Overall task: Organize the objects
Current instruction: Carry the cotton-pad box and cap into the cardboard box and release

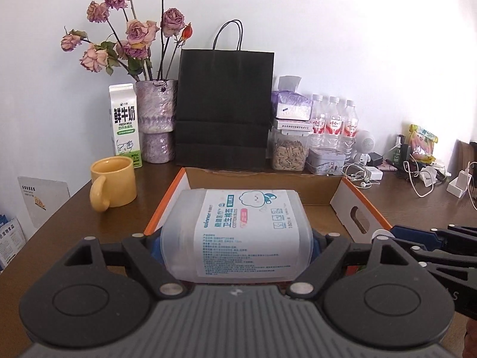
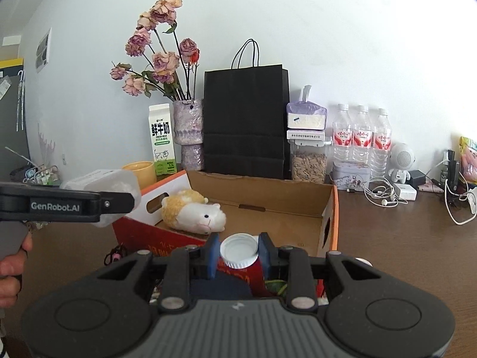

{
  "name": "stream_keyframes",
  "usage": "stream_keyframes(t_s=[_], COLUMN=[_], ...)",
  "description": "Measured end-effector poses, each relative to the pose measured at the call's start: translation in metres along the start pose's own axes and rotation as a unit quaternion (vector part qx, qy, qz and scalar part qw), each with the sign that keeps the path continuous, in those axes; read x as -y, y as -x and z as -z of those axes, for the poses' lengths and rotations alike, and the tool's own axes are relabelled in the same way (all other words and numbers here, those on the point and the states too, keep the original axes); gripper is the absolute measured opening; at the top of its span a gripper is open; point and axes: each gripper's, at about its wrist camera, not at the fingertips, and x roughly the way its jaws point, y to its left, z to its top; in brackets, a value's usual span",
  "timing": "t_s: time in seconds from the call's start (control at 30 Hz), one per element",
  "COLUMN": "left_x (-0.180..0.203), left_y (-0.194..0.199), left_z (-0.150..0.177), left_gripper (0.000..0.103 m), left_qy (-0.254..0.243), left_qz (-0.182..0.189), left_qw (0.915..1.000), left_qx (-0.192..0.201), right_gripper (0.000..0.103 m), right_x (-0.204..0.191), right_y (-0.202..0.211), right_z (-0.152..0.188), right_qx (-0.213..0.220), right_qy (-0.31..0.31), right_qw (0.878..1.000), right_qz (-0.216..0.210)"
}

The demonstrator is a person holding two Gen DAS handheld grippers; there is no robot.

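Left wrist view: translucent plastic cotton-bud box point(image 1: 238, 235) with a white and teal printed label, clamped between the wide-set jaws of the left gripper point(image 1: 237, 246). Lying on its side, long axis running near to far, label facing up, far end reaching over the near edge of the open cardboard box with orange trim point(image 1: 360, 217). Clear of the dark brown wooden bench point(image 1: 59, 238).

Right wrist view: red-labelled bottle with a white ribbed screw cap point(image 2: 239, 252), pinched at the neck by the narrow-set jaws of the right gripper point(image 2: 238, 253). Cap end pointing far, towards the same carton; body hidden under the gripper. Inside the carton at its left end, a cream and yellow plush alpaca point(image 2: 193, 210), lying with head to the right.

Along the far edge of the bench, against a plain white wall: yellow ceramic mug point(image 1: 112, 183), green and white milk carton point(image 1: 124, 123), purple vase of dried roses point(image 1: 157, 119), black paper bag point(image 1: 225, 107), clear jar of seeds point(image 1: 289, 150), three water bottles point(image 1: 332, 125), tangled white cables point(image 1: 417, 176) at the right.
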Motion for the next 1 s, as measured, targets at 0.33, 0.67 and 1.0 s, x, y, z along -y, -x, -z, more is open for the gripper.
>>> stream_keyframes(t_s=[0.33, 0.67, 1.0], left_x=[0.015, 0.023, 0.019], left_y=[-0.063, -0.118, -0.122], left_z=[-0.023, -0.019, -0.015], left_gripper=[0.083, 0.084, 0.103], left_qy=[0.0, -0.013, -0.014], left_qz=[-0.004, 0.0, -0.009], left_qw=[1.0, 0.9997, 0.9996], left_qx=[-0.001, -0.021, -0.023], right_gripper=[0.027, 0.027, 0.029], right_x=[0.015, 0.033, 0.035], right_y=[-0.063, -0.102, -0.108], right_z=[-0.027, -0.014, -0.006], right_qx=[0.005, -0.023, -0.042], right_qy=[-0.013, -0.019, -0.024], right_qw=[1.0, 0.999, 0.998], right_qz=[0.018, 0.03, 0.037])
